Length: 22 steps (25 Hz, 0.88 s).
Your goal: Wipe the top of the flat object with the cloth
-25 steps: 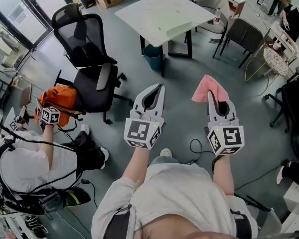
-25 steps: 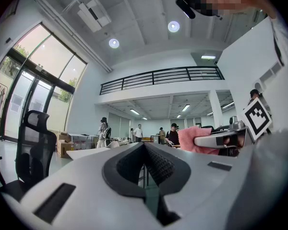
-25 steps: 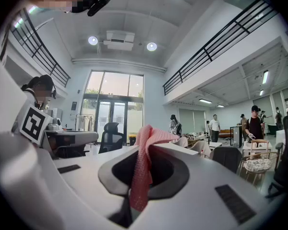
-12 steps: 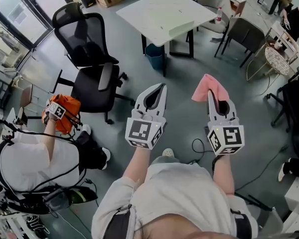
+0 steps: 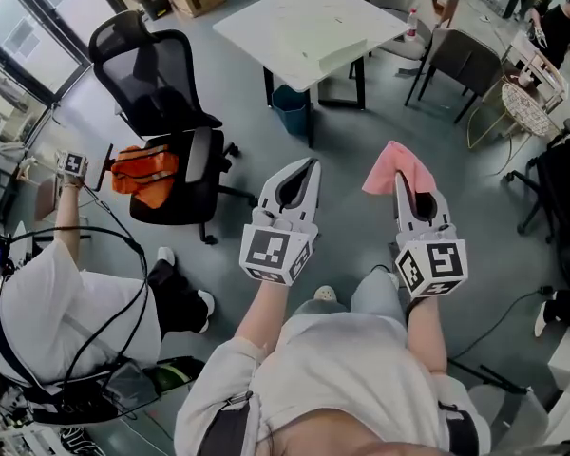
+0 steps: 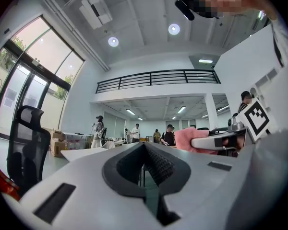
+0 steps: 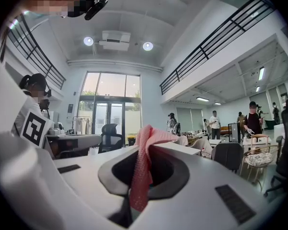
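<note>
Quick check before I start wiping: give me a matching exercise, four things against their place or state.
Things:
1. pink mesh cloth
2. left gripper
3. orange fabric bundle
4. white square table

Place or state:
A. on the black mesh office chair
B. shut, holding nothing
C. ahead, beyond both grippers
D. pinched in the right gripper

Pairs: 1-D, 2-B, 3-A, 4-C

We wear a pale grey short-sleeved T-shirt [image 5: 332, 369], with dark straps [image 5: 226, 427] at either hip. Our left tool [image 5: 310, 162] and right tool [image 5: 399, 177] are light grey plastic. Each has two long tapering jaws around a dark oval opening lined with ribbed black padding, and shallow dark rectangular recesses on the jaw faces. Behind each sits a white cube [image 5: 274, 255] printed with black square markers.
</note>
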Each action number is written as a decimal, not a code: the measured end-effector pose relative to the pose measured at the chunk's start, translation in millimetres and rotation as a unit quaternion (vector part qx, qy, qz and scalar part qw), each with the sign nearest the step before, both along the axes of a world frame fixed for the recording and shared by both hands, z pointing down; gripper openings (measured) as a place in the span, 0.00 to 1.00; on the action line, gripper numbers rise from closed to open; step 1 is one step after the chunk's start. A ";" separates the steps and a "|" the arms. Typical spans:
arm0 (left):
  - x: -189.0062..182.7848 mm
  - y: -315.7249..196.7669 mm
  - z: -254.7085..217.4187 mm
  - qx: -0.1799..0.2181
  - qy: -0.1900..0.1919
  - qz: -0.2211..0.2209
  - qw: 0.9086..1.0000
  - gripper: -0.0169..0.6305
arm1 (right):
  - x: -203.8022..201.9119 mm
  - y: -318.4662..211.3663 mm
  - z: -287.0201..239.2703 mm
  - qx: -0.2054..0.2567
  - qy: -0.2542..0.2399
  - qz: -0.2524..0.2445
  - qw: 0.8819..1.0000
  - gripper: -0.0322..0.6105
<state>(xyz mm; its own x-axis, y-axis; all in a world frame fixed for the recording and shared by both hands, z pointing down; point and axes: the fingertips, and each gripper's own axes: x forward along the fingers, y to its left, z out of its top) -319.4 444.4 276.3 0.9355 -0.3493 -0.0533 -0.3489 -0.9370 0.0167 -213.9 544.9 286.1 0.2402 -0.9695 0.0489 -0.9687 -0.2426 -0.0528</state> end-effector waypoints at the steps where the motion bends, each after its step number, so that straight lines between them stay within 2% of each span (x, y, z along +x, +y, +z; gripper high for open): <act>1: 2.5 -2.9 0.6 -0.001 0.001 0.001 1.000 0.05 | 1.8 -3.1 -0.6 0.000 0.001 0.000 1.000 0.10; 10: 39.2 -50.1 2.1 -0.006 0.002 -0.004 1.000 0.05 | 38.4 -51.4 0.0 0.002 -0.002 -0.005 1.000 0.10; 22: 130.2 -124.8 -10.9 -0.007 0.003 -0.031 0.999 0.05 | 130.6 -140.5 -16.8 0.008 -0.002 -0.044 0.999 0.10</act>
<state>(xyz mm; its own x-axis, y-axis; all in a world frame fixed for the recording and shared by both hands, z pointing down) -189.2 319.6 265.3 0.9118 -0.4072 -0.0528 -0.4059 -0.9133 0.0325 -83.3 404.3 269.3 0.1532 -0.9876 0.0338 -0.9860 -0.1550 -0.0607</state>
